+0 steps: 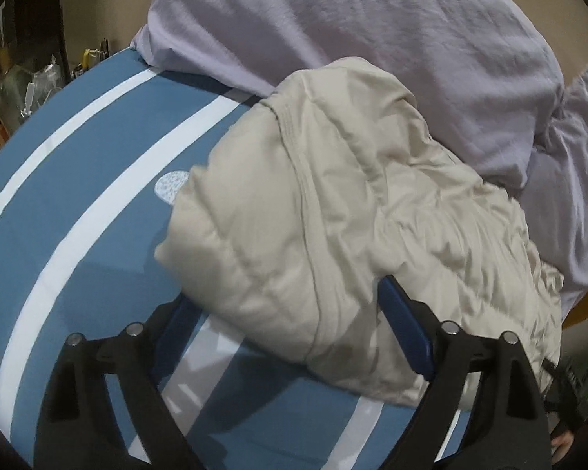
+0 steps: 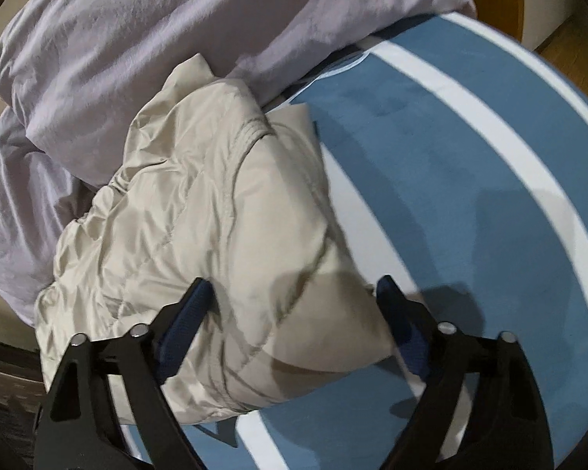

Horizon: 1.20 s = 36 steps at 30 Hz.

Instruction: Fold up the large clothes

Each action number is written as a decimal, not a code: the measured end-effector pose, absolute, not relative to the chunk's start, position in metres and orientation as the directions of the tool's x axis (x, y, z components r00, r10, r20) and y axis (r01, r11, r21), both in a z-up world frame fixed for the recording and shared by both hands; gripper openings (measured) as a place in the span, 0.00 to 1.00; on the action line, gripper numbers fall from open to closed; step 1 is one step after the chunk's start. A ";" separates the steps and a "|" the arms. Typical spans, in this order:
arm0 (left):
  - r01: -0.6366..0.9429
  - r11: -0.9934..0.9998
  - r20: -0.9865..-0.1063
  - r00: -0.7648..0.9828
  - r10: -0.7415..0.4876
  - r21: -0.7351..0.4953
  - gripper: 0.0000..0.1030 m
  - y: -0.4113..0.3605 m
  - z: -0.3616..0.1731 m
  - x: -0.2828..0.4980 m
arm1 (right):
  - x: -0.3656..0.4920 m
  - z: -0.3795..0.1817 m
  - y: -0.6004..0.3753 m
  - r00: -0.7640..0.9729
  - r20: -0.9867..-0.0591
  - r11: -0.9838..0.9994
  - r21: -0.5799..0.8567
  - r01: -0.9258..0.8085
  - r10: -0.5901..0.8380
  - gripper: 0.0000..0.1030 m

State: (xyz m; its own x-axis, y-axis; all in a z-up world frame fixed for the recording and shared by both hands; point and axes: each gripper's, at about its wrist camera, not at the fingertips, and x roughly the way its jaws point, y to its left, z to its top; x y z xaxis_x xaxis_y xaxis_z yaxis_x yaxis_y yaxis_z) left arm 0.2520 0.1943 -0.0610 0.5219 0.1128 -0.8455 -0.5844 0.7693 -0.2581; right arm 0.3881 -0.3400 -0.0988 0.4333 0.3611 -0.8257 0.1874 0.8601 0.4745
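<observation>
here, left gripper (image 1: pixel 290 313) and right gripper (image 2: pixel 294 293) both gape wide, straddling the bundled beige jacket (image 1: pixel 333 215) corners, pads unclamped, on blue striped sheet (image 1: pixel 98 196).

You are finding open blue striped sheet (image 1: pixel 78 203) from seven to ten o'clock in the left view and from one to four o'clock in the right. The beige jacket (image 1: pixel 333 211) is filling centre; the lilac duvet (image 1: pixel 372 31) is blocking twelve o'clock.
</observation>
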 end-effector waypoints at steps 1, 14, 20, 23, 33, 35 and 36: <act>-0.587 0.767 -0.846 0.521 0.114 -0.258 0.83 0.196 -0.062 0.255 | 0.390 -0.100 -0.339 0.430 -0.821 0.853 0.488 0.184 0.377 0.77; -0.612 0.722 -0.820 0.561 0.110 -0.322 0.37 0.209 -0.062 0.262 | 0.385 -0.091 -0.334 0.450 -0.797 0.844 0.514 0.155 0.403 0.31; -0.588 0.745 -0.805 0.581 0.119 -0.314 0.28 0.205 -0.049 0.252 | 0.375 -0.082 -0.330 0.464 -0.790 0.847 0.513 0.140 0.402 0.26; -0.584 0.747 -0.799 0.589 0.120 -0.318 0.28 0.205 -0.044 0.241 | 0.365 -0.079 -0.329 0.463 -0.787 0.847 0.515 0.129 0.408 0.25; -0.574 0.750 -0.791 0.602 0.114 -0.329 0.28 0.215 -0.032 0.166 | 0.301 -0.078 -0.326 0.446 -0.775 0.833 0.543 0.109 0.447 0.25; -0.576 0.747 -0.790 0.602 0.114 -0.331 0.28 0.218 -0.032 0.148 | 0.286 -0.079 -0.324 0.442 -0.773 0.831 0.547 0.104 0.454 0.25; -0.578 0.745 -0.790 0.602 0.113 -0.334 0.28 0.219 -0.033 0.137 | 0.277 -0.079 -0.322 0.440 -0.773 0.829 0.549 0.102 0.458 0.25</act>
